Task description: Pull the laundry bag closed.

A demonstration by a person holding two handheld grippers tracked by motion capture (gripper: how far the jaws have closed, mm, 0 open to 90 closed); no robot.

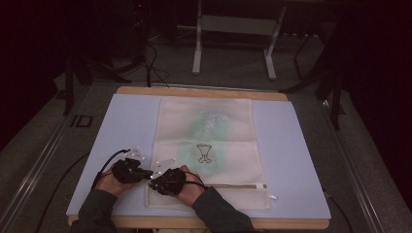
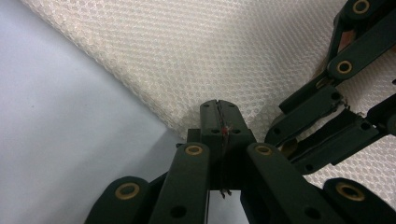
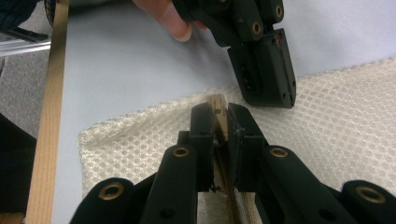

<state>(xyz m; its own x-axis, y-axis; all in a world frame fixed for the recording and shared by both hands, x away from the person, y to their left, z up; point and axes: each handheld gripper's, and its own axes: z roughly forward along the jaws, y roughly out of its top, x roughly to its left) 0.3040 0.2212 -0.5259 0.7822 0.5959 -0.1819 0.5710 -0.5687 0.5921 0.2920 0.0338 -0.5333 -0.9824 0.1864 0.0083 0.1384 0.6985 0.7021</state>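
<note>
Both grippers work the near left corner of a mesh laundry bag (image 1: 209, 150) on the worktop (image 1: 291, 160): left gripper (image 2: 219, 116) clenched on its edge, right gripper (image 3: 222, 119) grasping the zipper pull (image 3: 217, 105), zip apparently yet to run.

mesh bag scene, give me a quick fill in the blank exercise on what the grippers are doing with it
1. The white mesh bag lies flat on a pale ____ mat.
2. The right gripper is shut on the bag's ____ pull.
3. The left gripper is shut on the bag's ____ near that end of the zip.
4. The picture printed on the bag is tinted ____.

Missing words: blue; zip; edge; green
</note>
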